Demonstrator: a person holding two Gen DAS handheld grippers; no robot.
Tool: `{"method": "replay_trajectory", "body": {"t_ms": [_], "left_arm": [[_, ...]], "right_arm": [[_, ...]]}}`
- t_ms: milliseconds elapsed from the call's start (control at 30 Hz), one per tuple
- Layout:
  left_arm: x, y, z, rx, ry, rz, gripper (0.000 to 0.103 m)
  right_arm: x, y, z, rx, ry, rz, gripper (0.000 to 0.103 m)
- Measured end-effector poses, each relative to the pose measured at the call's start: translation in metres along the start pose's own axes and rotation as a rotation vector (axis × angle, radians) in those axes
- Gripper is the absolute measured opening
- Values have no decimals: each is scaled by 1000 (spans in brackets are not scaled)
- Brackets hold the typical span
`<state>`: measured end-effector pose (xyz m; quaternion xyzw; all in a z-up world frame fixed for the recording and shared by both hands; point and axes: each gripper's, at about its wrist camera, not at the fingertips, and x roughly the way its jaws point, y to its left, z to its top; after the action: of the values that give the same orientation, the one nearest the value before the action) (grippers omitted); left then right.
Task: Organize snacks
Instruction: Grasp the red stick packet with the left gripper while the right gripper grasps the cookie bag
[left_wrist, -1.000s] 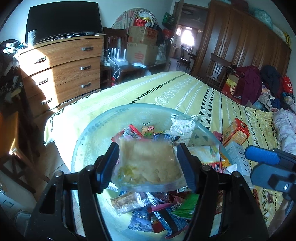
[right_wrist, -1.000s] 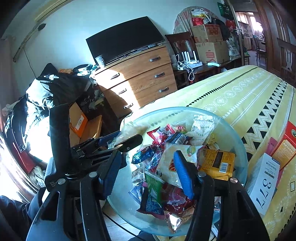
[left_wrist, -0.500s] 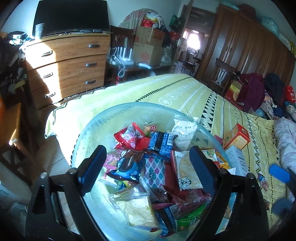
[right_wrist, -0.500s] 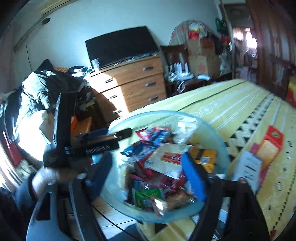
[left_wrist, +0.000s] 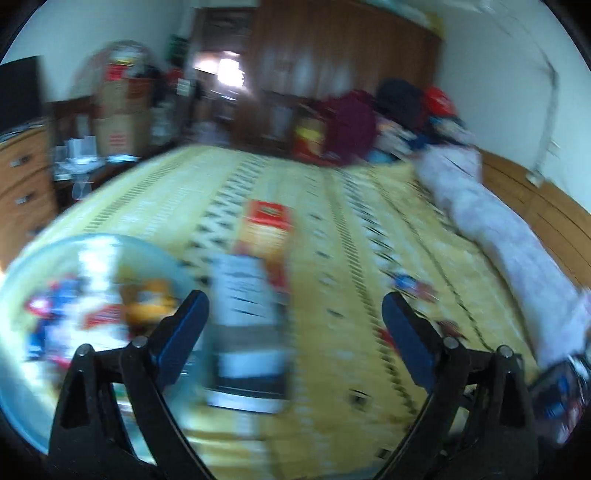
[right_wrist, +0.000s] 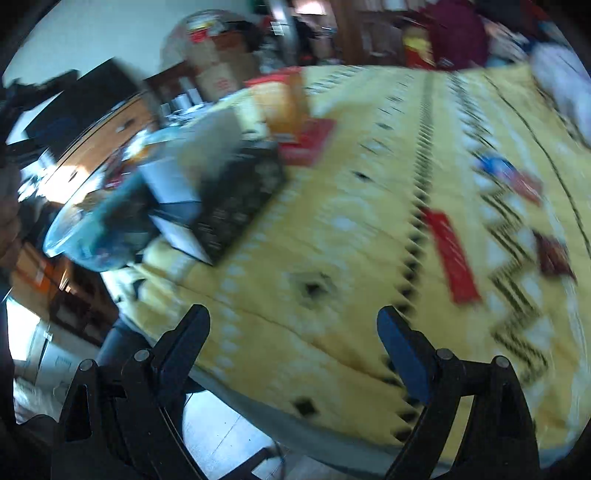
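Both views are motion-blurred. The clear blue bowl (left_wrist: 33, 373) full of snack packets sits at the lower left of the left wrist view and at the left of the right wrist view (right_wrist: 70, 236). My left gripper (left_wrist: 291, 321) is open and empty above the yellow bedspread, to the right of the bowl. My right gripper (right_wrist: 291, 332) is open and empty over the bed's near edge. Loose snacks lie on the bed: a red packet (right_wrist: 452, 258), a blue-red packet (right_wrist: 502, 173) and a dark one (right_wrist: 554, 254).
A white box (left_wrist: 247, 325) and an orange-red box (left_wrist: 267, 230) lie on the bed beside the bowl. A dark box (right_wrist: 236, 206) lies there too. A pale rolled quilt (left_wrist: 498, 236) runs along the right. A wooden dresser (left_wrist: 22, 192) stands at the left.
My left gripper let go of the clear snack bag into the bowl, then opened wide. Both grippers have swung right, away from the bowl and over the bedspread.
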<state>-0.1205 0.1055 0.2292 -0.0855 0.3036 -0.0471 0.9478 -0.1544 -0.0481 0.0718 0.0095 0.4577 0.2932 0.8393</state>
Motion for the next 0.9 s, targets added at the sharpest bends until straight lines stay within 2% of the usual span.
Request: {"method": "replay_trajectory", "body": {"t_ms": [133,200,233,267,400,533,600,700,733,767,800,900], "left_arm": [[76,-60,-29,73,188,-137,96],[127,-77,-49,40,315,-184,86],[146,-81,-58,27,362,-204,72],[168,-89,-67,24,416,-212,65],[223,-125,-92,26,523,-235,61],[257,-136,-102,4,587,-189,61],[277,-137,-111,-11,629,-141,61],[284,-143,-115,1,595,-98,61],[283,-147,-114,23,583,-82,51],[282,-150,-113,37,570,-81,27],[280,-151,-113,44,570,-95,18],[268,-147,-111,51,560,-141,10]], "right_arm": [[-13,-54,-25,136,-4,-44,94],[-18,-72,-34,170,-10,-45,94],[-19,-80,-37,181,-14,-45,93],[-21,-86,-40,190,-16,-43,93],[-21,-116,-53,235,-15,-37,94],[-20,-144,-63,290,-11,-29,94],[-21,-154,-67,309,-14,-23,94],[-22,-164,-72,330,-19,-14,94],[-22,-167,-74,338,-21,-11,94],[-22,-170,-77,347,-23,-8,93],[-22,-171,-79,352,-26,-5,93],[-25,-174,-81,363,-41,-3,93]]}}
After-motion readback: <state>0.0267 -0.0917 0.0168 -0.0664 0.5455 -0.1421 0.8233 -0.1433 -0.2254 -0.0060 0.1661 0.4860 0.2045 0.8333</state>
